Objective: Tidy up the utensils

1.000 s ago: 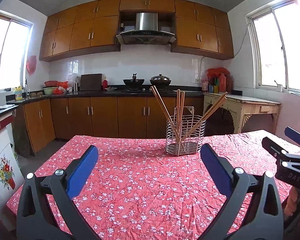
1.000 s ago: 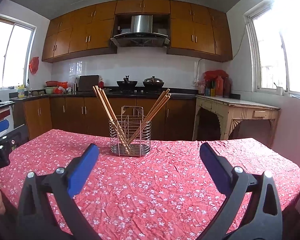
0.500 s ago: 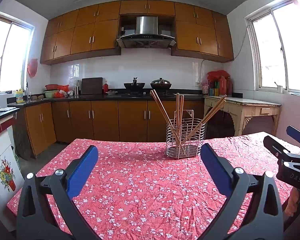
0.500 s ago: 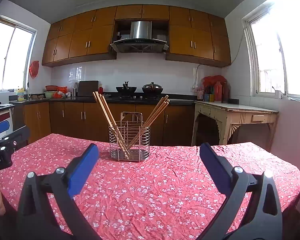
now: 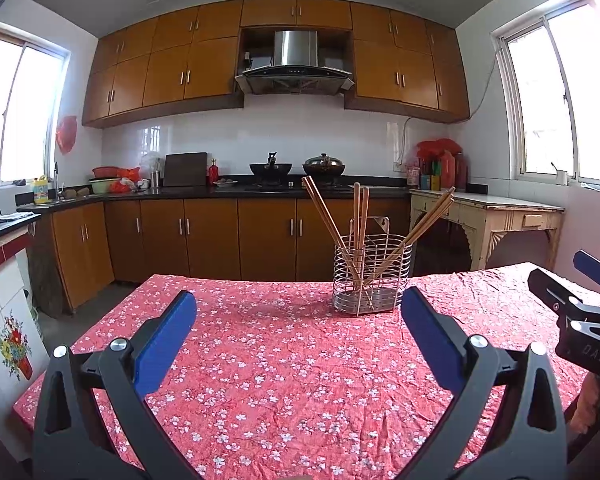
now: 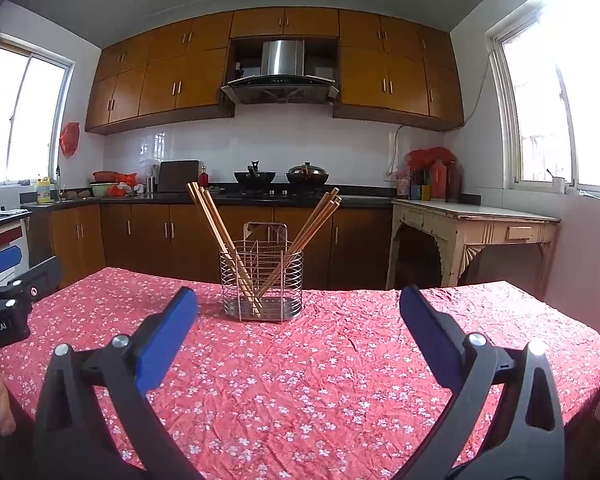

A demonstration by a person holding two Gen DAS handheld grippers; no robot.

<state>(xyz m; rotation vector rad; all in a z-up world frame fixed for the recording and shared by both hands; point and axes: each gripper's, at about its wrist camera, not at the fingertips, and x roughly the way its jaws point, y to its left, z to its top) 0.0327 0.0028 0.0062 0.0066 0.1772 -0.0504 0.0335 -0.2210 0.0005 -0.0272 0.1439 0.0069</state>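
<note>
A metal wire utensil holder (image 5: 372, 276) stands upright on the far part of the red floral tablecloth (image 5: 284, 360). Several wooden chopsticks (image 5: 328, 216) lean in it, fanned left, upright and right. It also shows in the right wrist view (image 6: 261, 280) with its chopsticks (image 6: 216, 224). My left gripper (image 5: 298, 308) is open and empty, held above the cloth, well short of the holder. My right gripper (image 6: 298, 308) is open and empty too, also short of the holder. The right gripper shows at the right edge of the left wrist view (image 5: 580, 308).
Kitchen cabinets and a black counter (image 5: 260, 190) with woks run along the back wall. A cream side table (image 5: 488, 216) stands at the right under a window. The table's far edge is just behind the holder; its left edge drops to the floor.
Both grippers have tilted up and drawn back slightly, so the holder sits lower and smaller in both views. Jaws stay open. The holder and chopsticks have not moved.
</note>
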